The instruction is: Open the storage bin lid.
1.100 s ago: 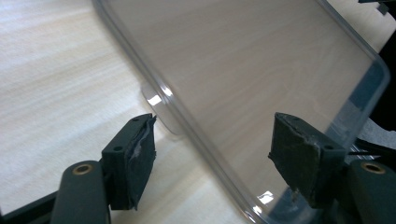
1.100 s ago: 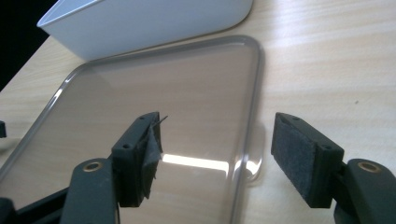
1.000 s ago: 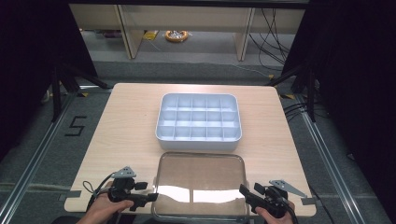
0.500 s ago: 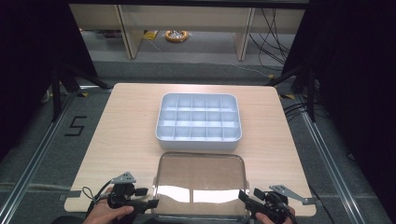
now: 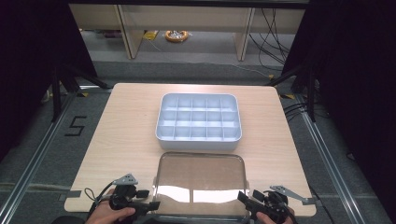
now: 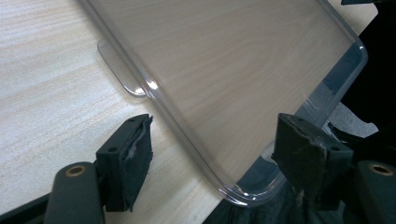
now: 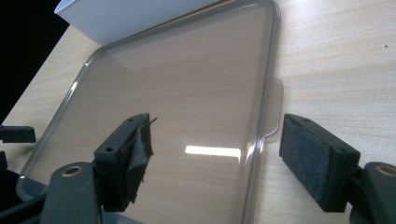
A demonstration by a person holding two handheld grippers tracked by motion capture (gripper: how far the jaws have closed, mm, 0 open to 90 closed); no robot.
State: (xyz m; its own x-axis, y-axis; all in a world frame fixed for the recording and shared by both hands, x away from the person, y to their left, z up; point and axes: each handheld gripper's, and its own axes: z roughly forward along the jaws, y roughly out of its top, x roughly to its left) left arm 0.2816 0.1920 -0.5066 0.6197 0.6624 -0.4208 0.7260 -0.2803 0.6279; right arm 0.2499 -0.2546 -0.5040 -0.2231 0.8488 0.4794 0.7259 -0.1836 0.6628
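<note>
Left hand at the bottom-left tabletop edge holds the left gripper, grey three-cornered plate on top, cable looping off to its left. Jaws wide apart, holding nothing. In the left gripper view the jaws straddle the near-left corner of the clear lid: one pad over bare wood, the other past the lid's near edge, which overhangs the tabletop edge there. A small clear tab sticks out from the lid's side, flat on the wood.

Centre: clear lid lies flat on the near part of the tabletop, glare stripe across it, wood grain visible through it. Its far edge sits just beside the white compartment tray, which stands mid-tabletop, compartments look empty. Whether lid and tray touch: cannot tell.

Right: right gripper at the lid's near-right corner, right hand partly cut by the frame edge. Jaws wide apart, nothing held. In the right gripper view the lid's right edge and its tab run between the pads, one pad over the lid, the other over bare wood. A corner of the white tray shows top left.

Floor left of the table carries a black "5" mark.
</note>
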